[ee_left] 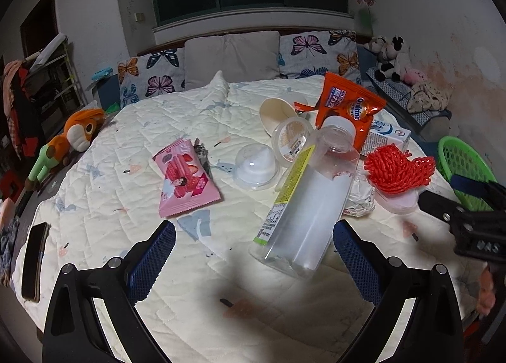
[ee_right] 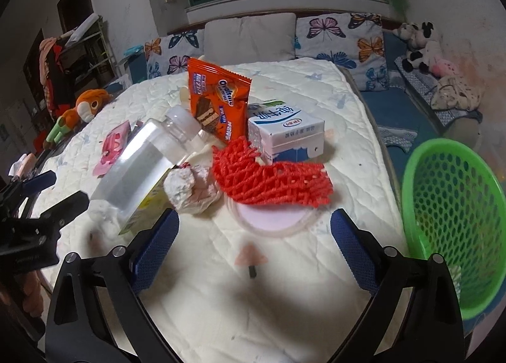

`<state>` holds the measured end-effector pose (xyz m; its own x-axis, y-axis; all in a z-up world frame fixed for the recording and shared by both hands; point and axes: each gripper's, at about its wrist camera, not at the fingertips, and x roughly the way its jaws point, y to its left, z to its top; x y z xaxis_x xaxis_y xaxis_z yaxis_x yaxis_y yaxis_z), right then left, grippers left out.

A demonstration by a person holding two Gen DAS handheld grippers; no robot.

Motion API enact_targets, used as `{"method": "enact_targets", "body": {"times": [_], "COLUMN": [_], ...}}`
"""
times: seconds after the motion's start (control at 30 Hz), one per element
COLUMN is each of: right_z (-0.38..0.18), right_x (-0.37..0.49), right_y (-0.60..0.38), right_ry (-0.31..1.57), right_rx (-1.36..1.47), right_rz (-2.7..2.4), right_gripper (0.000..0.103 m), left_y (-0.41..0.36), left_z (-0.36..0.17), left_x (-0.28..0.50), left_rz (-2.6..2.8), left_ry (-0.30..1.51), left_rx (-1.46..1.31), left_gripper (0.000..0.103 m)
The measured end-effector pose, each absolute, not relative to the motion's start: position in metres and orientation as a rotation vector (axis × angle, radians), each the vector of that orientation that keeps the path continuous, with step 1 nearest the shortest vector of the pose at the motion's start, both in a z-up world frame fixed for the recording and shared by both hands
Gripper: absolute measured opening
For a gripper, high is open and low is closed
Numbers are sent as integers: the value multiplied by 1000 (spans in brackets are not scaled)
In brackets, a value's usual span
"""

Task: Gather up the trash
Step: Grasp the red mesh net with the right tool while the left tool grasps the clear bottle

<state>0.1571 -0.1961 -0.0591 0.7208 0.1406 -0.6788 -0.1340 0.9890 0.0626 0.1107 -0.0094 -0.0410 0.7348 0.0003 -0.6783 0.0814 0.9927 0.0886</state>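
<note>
Trash (ee_right: 272, 173) lies heaped on the bed (ee_right: 316, 100), a loose cluster on the white quilt: a clear plastic bottle (ee_left: 310, 192) on its side, an orange Ovaltine wrapper (ee_right: 218, 100), a milk carton (ee_right: 284, 132), a red foam fruit net (ee_right: 272, 173) draped over a pale round lid (ee_right: 268, 220), a crumpled tissue wad (ee_right: 183, 186), a pink snack packet (ee_left: 183, 173) and a couple of clear cups (ee_left: 257, 167) further off. The green basket (ee_right: 455, 205) waits at the bed's right edge and looks empty, so I'd say collecting has barely begun.

The right gripper (ee_right: 253, 236) hangs over the quilt with its jaws spread wide and nothing between them, the round lid and the red net just ahead. The left gripper (ee_left: 253, 246) is likewise released; the bottle's base lies between its fingers, but the pads do not seem to press it.

This looks like the approach to a first pick. The right one needs to ease forward and down until the net sits between the pads, then clench gently, since the foam is soft and may drag the lid along, and carry it over to the basket.
</note>
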Motion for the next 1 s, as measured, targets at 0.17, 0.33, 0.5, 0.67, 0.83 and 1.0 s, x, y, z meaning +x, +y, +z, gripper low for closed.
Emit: {"method": "enact_targets", "body": {"times": [0.17, 0.33, 0.5, 0.67, 0.83, 1.0], "right_z": [-67, -74, -79, -77, -71, -60], "right_x": [180, 196, 202, 200, 193, 182], "right_y": [-200, -197, -198, -203, -203, -203], "right_ry": [777, 793, 799, 787, 765, 738], "right_rx": [12, -12, -21, -11, 0, 12], "right_rz": [152, 158, 164, 175, 186, 205], "right_gripper": [90, 84, 68, 54, 47, 43], "left_y": [-19, -29, -45, -53, -57, -58], "left_z": [-44, -47, -56, -64, -69, -71], "left_x": [116, 127, 140, 151, 159, 162], "left_rz": [-67, -94, -122, -156, -179, -212], "left_ry": [750, 754, 763, 777, 777, 786], "left_rx": [146, 184, 251, 273, 281, 265], "left_gripper": [97, 97, 97, 97, 95, 72]}}
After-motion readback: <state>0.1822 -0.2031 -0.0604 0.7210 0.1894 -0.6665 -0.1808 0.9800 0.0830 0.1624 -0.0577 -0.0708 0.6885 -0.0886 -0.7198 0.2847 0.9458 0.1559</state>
